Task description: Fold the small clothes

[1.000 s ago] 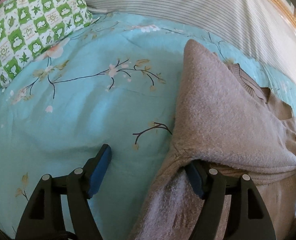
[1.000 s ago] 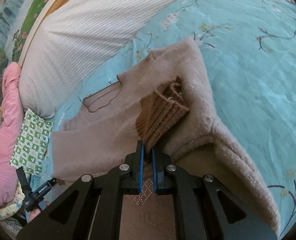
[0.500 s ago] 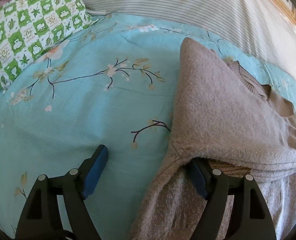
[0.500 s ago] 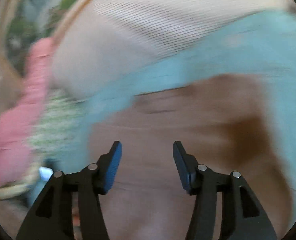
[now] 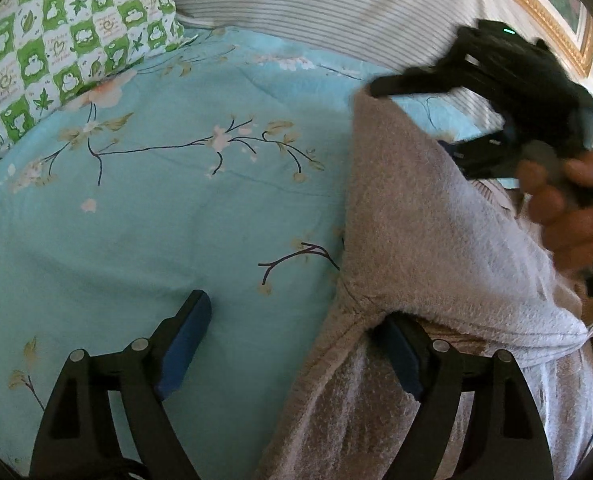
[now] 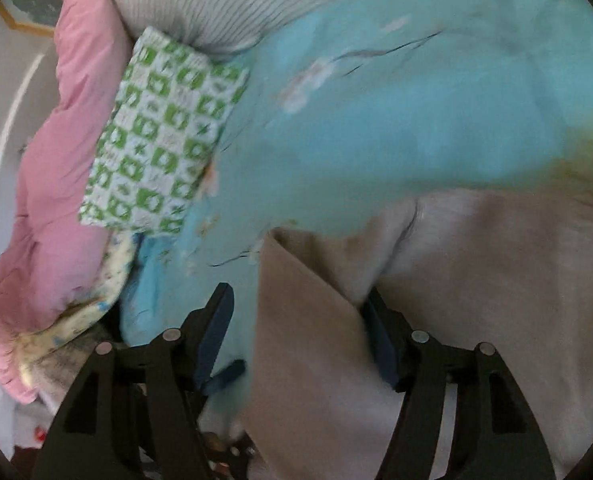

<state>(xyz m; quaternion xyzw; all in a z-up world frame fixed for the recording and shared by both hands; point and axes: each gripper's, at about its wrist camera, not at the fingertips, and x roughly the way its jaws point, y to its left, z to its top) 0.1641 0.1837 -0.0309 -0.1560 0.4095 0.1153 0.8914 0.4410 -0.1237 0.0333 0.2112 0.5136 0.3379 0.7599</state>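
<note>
Both grippers (image 5: 296, 344) (image 6: 300, 336) agape over beige sweater (image 5: 436, 240) on blue bedsheet (image 5: 156, 220)

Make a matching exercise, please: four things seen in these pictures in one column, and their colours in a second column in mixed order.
Things:
1. sweater
2. bedsheet
3. small pillow
4. quilt

Colours:
a. pink
b. green and white checks
c. beige
d. turquoise with flower branches

Pairs: 1-c, 2-d, 3-b, 4-a
</note>
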